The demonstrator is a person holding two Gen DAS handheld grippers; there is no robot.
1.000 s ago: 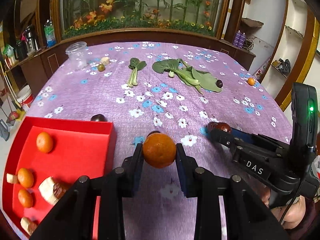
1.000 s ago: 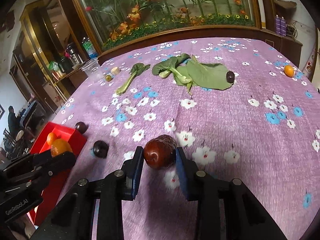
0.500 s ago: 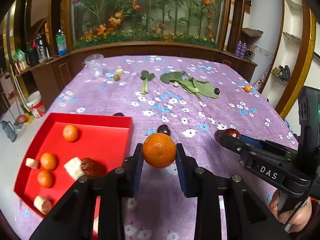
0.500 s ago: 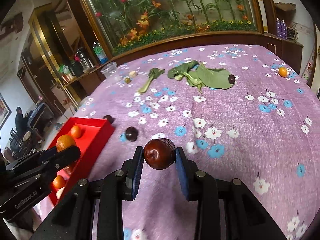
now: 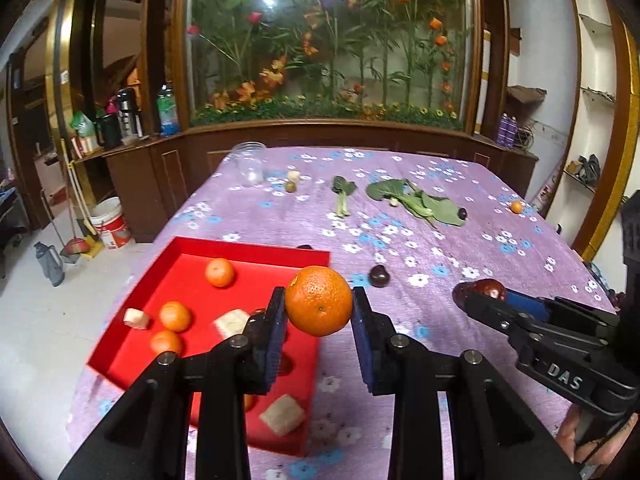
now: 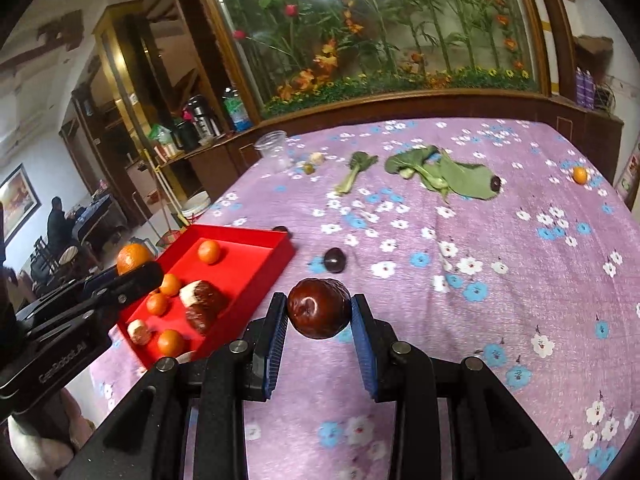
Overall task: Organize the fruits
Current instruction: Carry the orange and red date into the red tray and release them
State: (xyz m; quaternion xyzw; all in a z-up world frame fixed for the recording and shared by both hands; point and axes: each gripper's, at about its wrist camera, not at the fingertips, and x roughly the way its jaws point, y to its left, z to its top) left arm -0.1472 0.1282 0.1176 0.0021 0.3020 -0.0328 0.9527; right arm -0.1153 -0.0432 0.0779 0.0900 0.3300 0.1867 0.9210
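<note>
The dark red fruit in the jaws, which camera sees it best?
The right wrist view. There the dark red fruit sits front and centre, whole and shiny, clamped in the right gripper. The left wrist view catches only its top behind that gripper's fingers, off at the side.

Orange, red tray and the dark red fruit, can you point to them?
orange [image 5: 319,300]: left wrist view, middle of its peel.
red tray [image 5: 248,250]: left wrist view, far rim.
dark red fruit [image 6: 319,307]: right wrist view, glossy front.

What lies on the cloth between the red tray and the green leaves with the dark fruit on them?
In the right wrist view, one dark plum lies on the purple flowered cloth between the red tray and the green leaves; otherwise bare cloth.
</note>
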